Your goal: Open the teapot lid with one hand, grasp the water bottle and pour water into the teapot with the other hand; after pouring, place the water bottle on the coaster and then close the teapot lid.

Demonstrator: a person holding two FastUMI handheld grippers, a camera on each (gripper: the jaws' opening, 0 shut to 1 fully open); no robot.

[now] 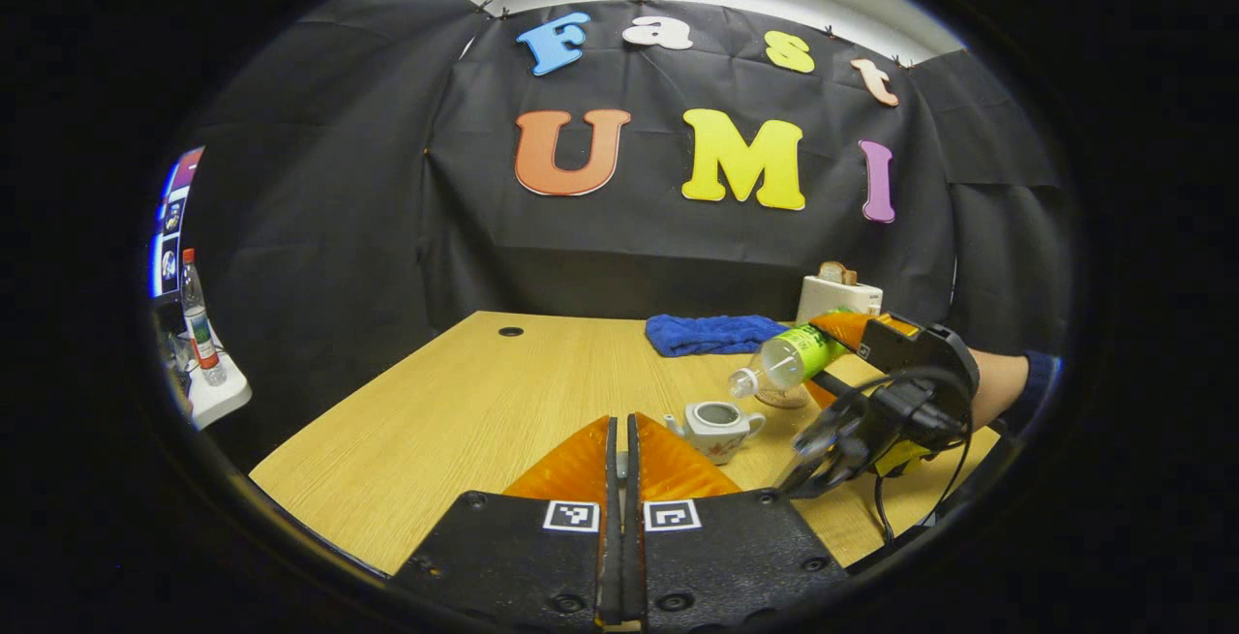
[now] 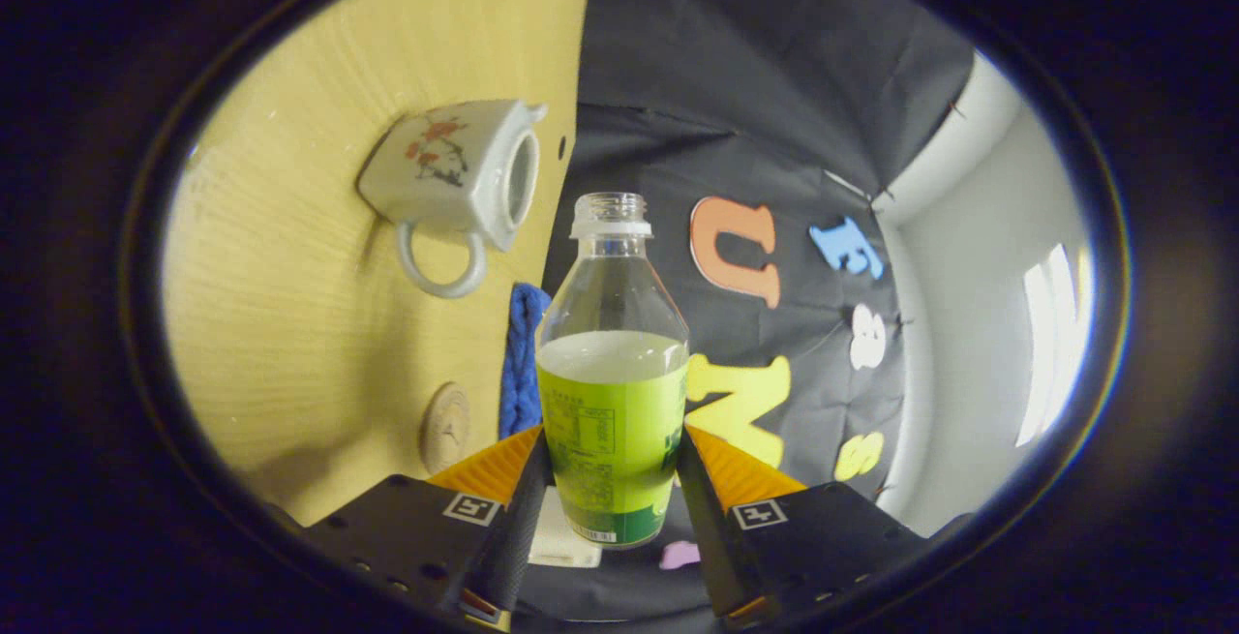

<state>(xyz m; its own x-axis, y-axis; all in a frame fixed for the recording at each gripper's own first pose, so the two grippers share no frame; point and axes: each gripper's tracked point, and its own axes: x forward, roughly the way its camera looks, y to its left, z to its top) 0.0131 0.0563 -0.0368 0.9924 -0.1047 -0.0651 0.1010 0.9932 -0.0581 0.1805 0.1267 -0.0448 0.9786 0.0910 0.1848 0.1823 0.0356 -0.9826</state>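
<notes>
One teapot (image 1: 717,424), lid off | one water bottle (image 2: 612,373) squeezed in your right gripper (image 2: 612,479), tipped | your left gripper (image 1: 620,465) pinched tight together.

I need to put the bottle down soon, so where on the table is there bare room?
Bare wood lies left of the teapot out to the table edge, and between it and the blue cloth. The crowded part is around the coaster, teapot and bottle.
</notes>
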